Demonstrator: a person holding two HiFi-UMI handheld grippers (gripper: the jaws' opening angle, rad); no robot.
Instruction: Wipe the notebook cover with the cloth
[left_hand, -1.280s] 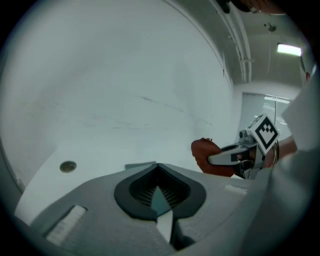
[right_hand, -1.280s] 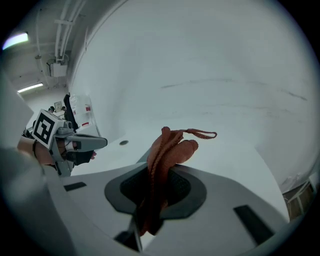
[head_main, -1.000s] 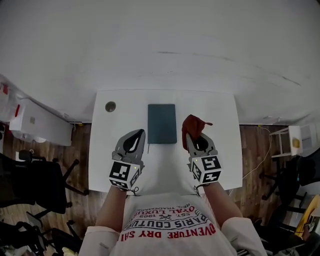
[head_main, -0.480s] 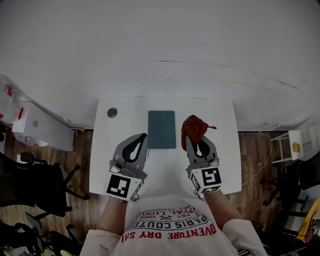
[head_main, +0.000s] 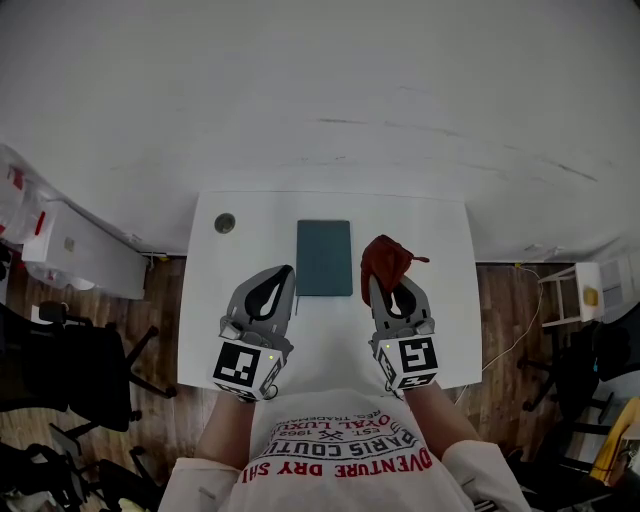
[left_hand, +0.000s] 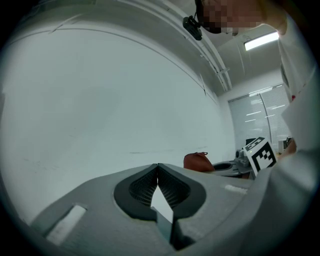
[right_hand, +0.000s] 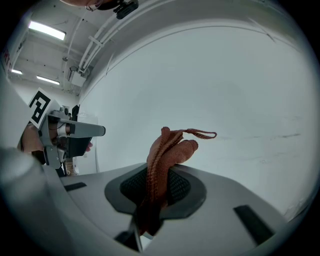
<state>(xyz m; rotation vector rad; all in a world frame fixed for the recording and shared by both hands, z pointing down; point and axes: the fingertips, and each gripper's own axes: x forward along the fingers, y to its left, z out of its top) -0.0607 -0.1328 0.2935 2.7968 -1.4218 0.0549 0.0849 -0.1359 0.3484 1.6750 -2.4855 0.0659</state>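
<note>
A dark teal notebook (head_main: 324, 257) lies flat at the middle of the white table (head_main: 250, 240). My right gripper (head_main: 384, 283) hovers just right of the notebook, shut on a rust-red cloth (head_main: 385, 258) that bunches out past its tips. In the right gripper view the cloth (right_hand: 167, 155) stands up between the closed jaws of my right gripper (right_hand: 156, 176). My left gripper (head_main: 279, 275) sits left of the notebook's near corner, shut with nothing in it. The left gripper view shows my left gripper (left_hand: 158, 169) with jaws meeting at the tips, and the cloth (left_hand: 198, 161) off to the right.
A small round grey object (head_main: 224, 223) rests near the table's far left corner. Office chairs (head_main: 70, 370) stand on the wooden floor at the left. A white box (head_main: 72, 252) lies left of the table, a small white stand (head_main: 585, 290) to the right.
Both grippers drew slightly back toward me over the second. The right gripper has kept the cloth in its jaws throughout. The notebook has not moved.
</note>
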